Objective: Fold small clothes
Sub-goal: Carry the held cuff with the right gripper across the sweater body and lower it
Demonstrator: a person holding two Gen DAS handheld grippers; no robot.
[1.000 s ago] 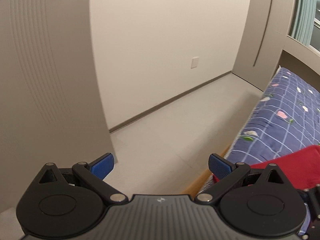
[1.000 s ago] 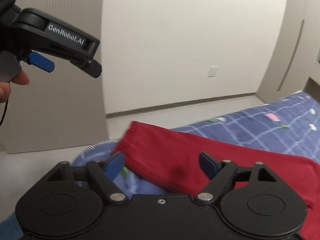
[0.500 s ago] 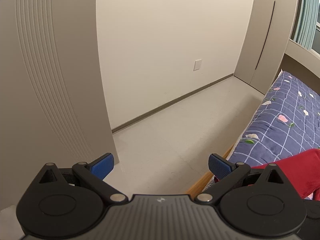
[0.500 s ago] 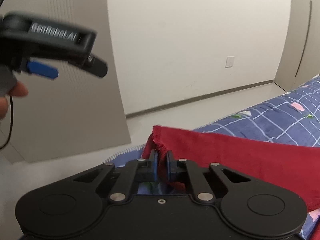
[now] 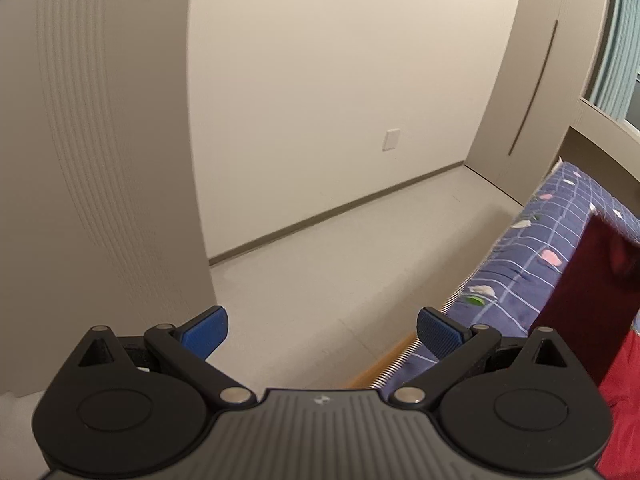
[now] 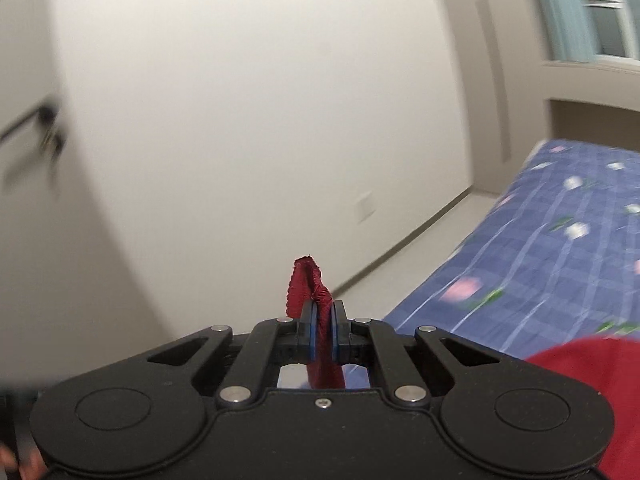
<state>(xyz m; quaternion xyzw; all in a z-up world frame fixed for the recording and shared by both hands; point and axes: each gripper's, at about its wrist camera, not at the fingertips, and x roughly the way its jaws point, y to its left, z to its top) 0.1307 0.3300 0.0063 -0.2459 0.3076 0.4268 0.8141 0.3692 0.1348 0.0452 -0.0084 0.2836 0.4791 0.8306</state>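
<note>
A red garment (image 6: 592, 376) lies on the bed, and one corner (image 6: 308, 280) of it sticks up between the blue pads of my right gripper (image 6: 322, 334), which is shut on it. In the left wrist view the same red garment (image 5: 588, 292) hangs lifted as a dark red sheet at the right edge, above a brighter red part on the bed. My left gripper (image 5: 322, 330) stands open over the floor beside the bed, left of the garment, with nothing between its fingers.
The bed has a blue checked floral cover (image 6: 540, 264) and a wooden frame edge (image 5: 384, 368). Grey floor (image 5: 340, 264) stretches to a cream wall with a socket plate (image 5: 391, 139). A ribbed wardrobe panel (image 5: 96, 160) stands at the left, a curtained window (image 6: 580, 8) at the right.
My right gripper shut on a corner of the red garment, then lifted it up and to the right while rolling. The left gripper stayed open and nearly still.
</note>
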